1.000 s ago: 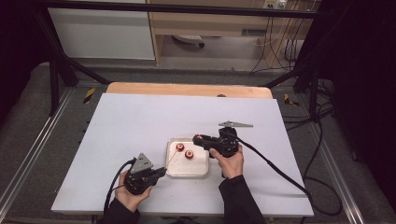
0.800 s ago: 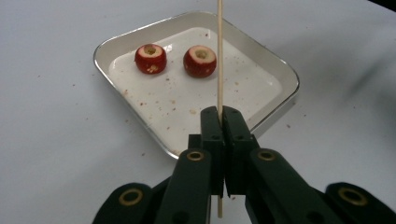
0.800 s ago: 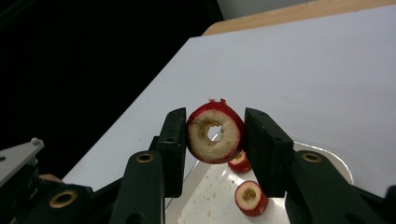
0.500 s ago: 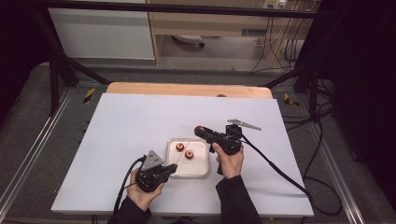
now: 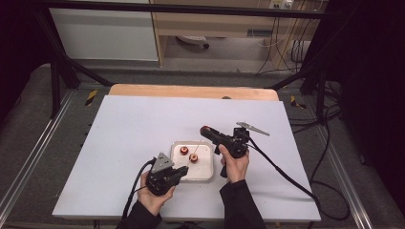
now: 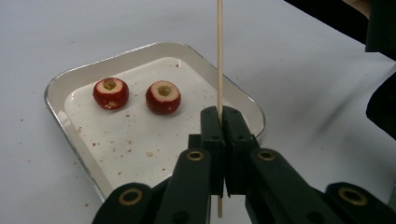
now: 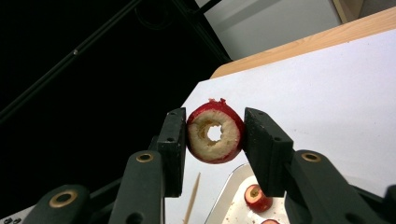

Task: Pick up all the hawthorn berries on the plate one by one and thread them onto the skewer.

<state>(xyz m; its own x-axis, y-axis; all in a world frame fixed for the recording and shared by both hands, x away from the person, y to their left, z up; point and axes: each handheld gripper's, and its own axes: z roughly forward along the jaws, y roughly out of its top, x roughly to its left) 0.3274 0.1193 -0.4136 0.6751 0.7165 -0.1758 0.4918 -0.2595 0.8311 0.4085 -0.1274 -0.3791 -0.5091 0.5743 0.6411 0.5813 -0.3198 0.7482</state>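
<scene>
The left tool point(image 6: 219, 122) has its two black jaws pressed tight together on a thin wooden stick point(image 6: 219, 56), and we can see the stick going straight up between them in the left gripper view. In the high view, our left tool point(image 5: 175, 172) sits at the near left corner of the white tray point(image 5: 204, 172), held in our left hand point(image 5: 155, 198). The right tool point(image 7: 214, 140) is clamped on a red fruit piece point(image 7: 215, 135), one jaw on each side of it. This piece is round with a pale inside and a hole right through the middle. In the high view, we hold the right tool point(image 5: 206, 131) up above the far right part of the tray, with our right hand point(image 5: 234, 164) under it, just beside the tray. Two more red fruit pieces lie in the tray, near each other but not touching: one point(image 6: 110, 92) on the left and one point(image 6: 163, 97) on the right in the left gripper view. Each has a small hollow on top. Little red crumbs are spread over the tray floor. The tray rests on the white worktop point(image 5: 143, 124), toward our side.
</scene>
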